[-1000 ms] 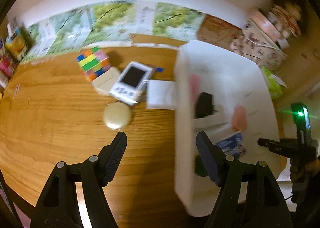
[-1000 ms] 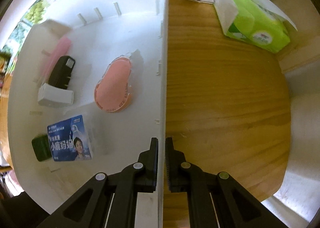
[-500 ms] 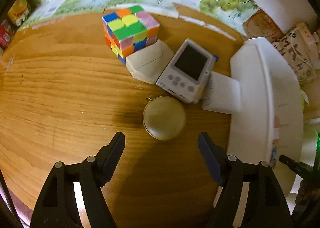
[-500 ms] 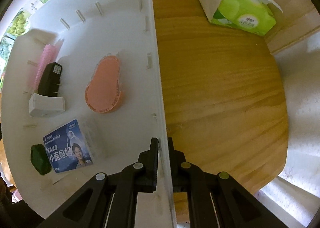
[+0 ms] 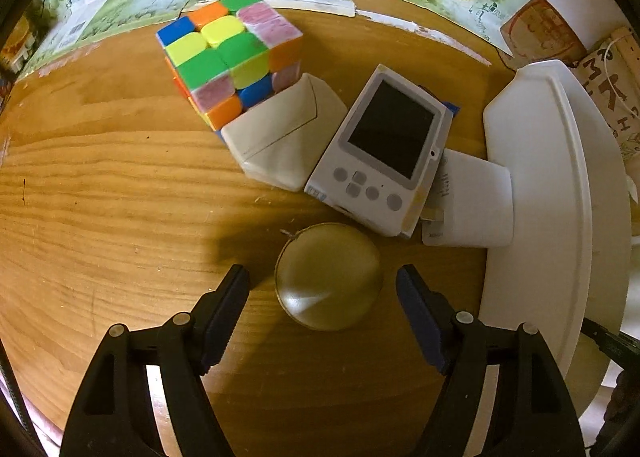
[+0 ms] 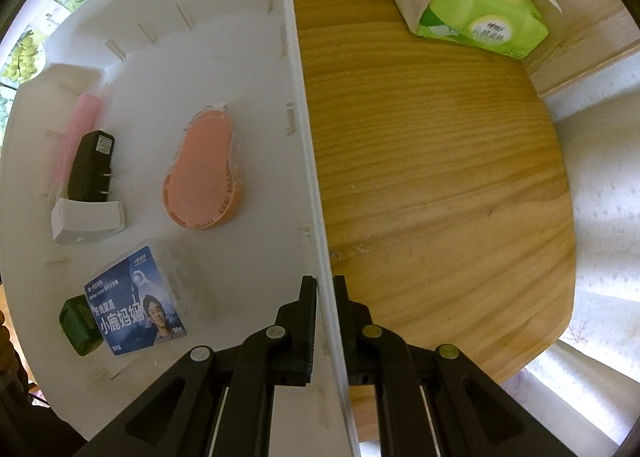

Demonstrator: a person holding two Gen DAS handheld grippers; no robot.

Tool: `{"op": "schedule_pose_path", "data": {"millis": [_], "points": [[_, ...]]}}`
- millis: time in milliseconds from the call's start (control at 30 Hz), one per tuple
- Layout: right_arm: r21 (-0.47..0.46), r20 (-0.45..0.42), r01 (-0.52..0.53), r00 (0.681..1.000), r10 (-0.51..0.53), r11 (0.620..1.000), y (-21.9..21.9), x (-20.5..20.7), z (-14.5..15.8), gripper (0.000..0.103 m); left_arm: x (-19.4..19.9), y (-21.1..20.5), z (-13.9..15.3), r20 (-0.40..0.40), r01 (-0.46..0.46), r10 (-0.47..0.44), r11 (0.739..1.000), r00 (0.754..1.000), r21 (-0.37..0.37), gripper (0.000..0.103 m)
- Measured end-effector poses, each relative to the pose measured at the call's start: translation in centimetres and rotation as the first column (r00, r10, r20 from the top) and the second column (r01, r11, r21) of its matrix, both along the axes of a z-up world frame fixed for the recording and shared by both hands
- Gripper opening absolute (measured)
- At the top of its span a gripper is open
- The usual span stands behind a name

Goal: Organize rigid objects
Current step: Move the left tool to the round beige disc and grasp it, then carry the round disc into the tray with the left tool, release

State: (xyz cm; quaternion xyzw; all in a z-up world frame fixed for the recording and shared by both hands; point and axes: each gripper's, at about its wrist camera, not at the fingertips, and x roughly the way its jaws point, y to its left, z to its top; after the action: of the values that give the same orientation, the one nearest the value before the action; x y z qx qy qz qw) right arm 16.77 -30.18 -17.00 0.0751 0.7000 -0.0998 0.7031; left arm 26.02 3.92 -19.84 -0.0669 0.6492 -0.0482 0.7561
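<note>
The round gold case lay flat on the wooden table, its domed face up; being round, it had no long axis, though a tiny tab stuck out at its far-left edge. It sat between the tips of the left gripper, whose jaws stood wide apart on either side of the case without touching it. Just beyond the case lay a white handheld console, screen up, its long axis slanting away to the right and its buttons nearest the case. Left of the console was a cream box, touching it, and beyond that a colourful puzzle cube. To the right of the case stood the white bin, with a white flat pack between console and bin.

The right gripper was clamped on the bin's thin side wall. Inside lay a pink oval case, a black charger, and a blue floss box.
</note>
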Motion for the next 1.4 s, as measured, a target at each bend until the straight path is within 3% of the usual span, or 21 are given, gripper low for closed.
{"op": "schedule_pose_path", "data": {"millis": [133, 333, 667, 1000, 1400], "points": [[0.002, -0.003, 0.002, 1.0, -0.002, 1.0, 0.1, 0.1, 0.1, 0.008, 0.0, -0.5, 0.0, -0.007, 0.014, -0.014, 1.0, 1.0, 0.019, 0.076], [-0.002, -0.005, -0.001, 1.0, 0.001, 1.0, 0.4, 0.1, 0.1, 0.008, 0.2, -1.2, 0.2, -0.015, 0.023, -0.022, 0.999, 1.0, 0.042, 0.06], [0.004, 0.011, -0.029, 1.0, 0.029, 1.0, 0.6, 0.9, 0.4, 0.008, -0.6, -0.3, 0.6, -0.029, -0.007, 0.008, 1.0, 1.0, 0.029, 0.059], [0.015, 0.038, -0.098, 0.995, 0.097, 0.995, 1.5, 0.9, 1.0, 0.008, -2.9, -1.7, 4.7, 0.037, -0.007, 0.006, 1.0, 0.999, 0.021, 0.059], [0.034, 0.083, -0.215, 0.974, 0.212, 0.976, 2.4, 0.0, 2.1, 0.008, -7.1, -6.5, 10.8, 0.213, 0.061, -0.07, 0.997, 0.975, 0.049, 0.059]]}}
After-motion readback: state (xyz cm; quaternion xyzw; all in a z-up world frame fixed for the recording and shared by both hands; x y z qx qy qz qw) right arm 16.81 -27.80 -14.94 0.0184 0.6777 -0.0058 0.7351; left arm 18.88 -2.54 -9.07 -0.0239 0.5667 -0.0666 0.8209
